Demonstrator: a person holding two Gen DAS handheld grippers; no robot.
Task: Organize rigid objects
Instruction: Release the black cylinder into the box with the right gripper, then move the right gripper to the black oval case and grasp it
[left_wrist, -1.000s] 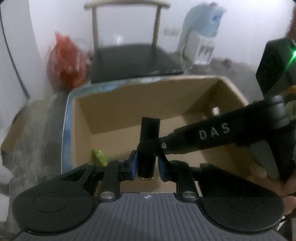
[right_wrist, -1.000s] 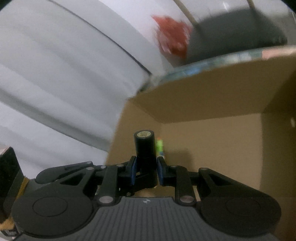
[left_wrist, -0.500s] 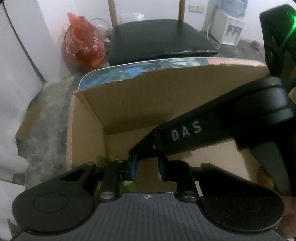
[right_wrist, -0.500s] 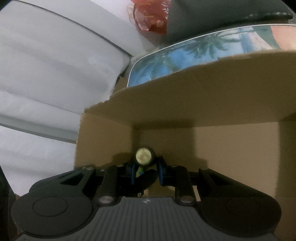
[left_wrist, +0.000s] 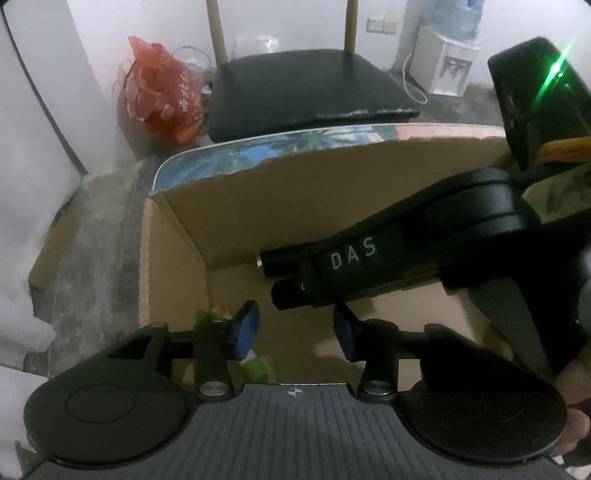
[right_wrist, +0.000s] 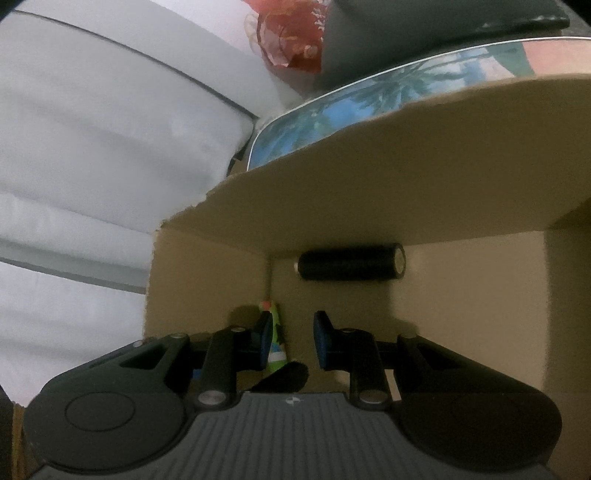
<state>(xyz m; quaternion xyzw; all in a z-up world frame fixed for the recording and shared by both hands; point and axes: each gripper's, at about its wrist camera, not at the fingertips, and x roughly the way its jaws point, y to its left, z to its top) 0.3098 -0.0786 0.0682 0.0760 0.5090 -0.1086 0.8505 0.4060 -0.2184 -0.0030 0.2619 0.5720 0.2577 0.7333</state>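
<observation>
Left hand-held gripper (left_wrist: 295, 328) just spread, nothing between its pads, right hand-held gripper (right_wrist: 288, 339) parted and empty, black cylinder (right_wrist: 349, 266) lying in cardboard box (right_wrist: 369, 192) beside green toy (right_wrist: 275, 332)

left claw (left_wrist: 295, 328): just opened, empty | right claw (right_wrist: 288, 338): parted (nothing between), angled down

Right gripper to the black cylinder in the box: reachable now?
Likely yes: the right gripper, jaws apart and empty, points at the black cylinder lying against the cardboard box's far wall, bare floor between.

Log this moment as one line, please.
left gripper: jaws just opened, empty | right gripper: open, empty | black cylinder: lying in brown cardboard box
</observation>
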